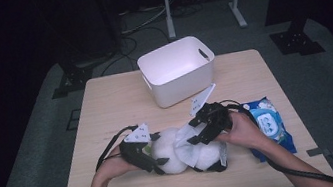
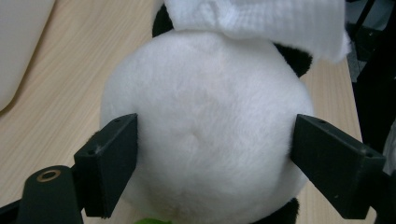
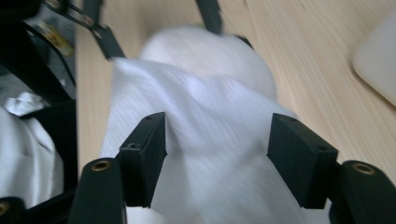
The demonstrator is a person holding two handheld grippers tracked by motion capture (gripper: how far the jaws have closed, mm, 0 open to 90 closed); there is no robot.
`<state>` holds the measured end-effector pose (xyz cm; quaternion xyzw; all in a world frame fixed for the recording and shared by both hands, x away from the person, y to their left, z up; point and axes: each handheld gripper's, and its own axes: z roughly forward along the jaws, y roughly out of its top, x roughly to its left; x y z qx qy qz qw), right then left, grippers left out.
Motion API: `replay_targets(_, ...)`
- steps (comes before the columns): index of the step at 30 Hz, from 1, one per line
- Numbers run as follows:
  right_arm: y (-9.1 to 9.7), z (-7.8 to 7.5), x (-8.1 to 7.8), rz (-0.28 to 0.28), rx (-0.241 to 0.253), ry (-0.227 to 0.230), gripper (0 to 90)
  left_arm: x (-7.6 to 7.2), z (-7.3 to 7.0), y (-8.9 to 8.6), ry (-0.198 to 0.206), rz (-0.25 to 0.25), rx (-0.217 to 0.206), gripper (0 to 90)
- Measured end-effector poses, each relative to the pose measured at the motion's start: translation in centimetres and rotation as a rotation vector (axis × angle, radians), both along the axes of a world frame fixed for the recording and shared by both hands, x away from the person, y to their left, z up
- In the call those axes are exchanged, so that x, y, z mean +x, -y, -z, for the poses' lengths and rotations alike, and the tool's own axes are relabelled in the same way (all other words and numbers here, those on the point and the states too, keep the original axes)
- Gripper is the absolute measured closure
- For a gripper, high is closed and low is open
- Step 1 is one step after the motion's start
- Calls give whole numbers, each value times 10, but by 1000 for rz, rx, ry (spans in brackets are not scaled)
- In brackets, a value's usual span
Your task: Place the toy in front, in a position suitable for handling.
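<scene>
A black-and-white plush panda (image 1: 171, 153) lies on the wooden table (image 1: 115, 101), near its front edge. My left gripper (image 1: 159, 150) comes in from the left. In the left gripper view its jaws (image 2: 215, 158) press on both sides of the panda's round white body (image 2: 205, 116). A white wet wipe (image 1: 188, 143) is draped over the panda. My right gripper (image 1: 202, 137) points down at it from the right. Its jaws (image 3: 217, 149) stand apart over the wipe (image 3: 210, 126), and the pads do not press on it.
A white plastic bin (image 1: 178, 71) stands at the back middle of the table. A blue packet of wipes (image 1: 271, 125) lies at the right edge, beside the right hand. Cables trail from both grippers. A white frame stands on the floor beyond the table.
</scene>
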<state>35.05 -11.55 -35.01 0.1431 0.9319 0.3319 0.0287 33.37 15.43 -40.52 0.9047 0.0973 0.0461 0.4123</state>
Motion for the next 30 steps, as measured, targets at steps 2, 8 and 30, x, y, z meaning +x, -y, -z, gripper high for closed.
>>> replay_targets(2,5,3,2,12,2,-10,341,-1,0,0,-4,5,3,151)
replay_targets(8,3,13,-3,12,33,5,319,-4,1,1,-18,34,31,152)
replay_targets(30,11,14,-17,-114,93,30,825,2,5,2,-74,27,-8,132)
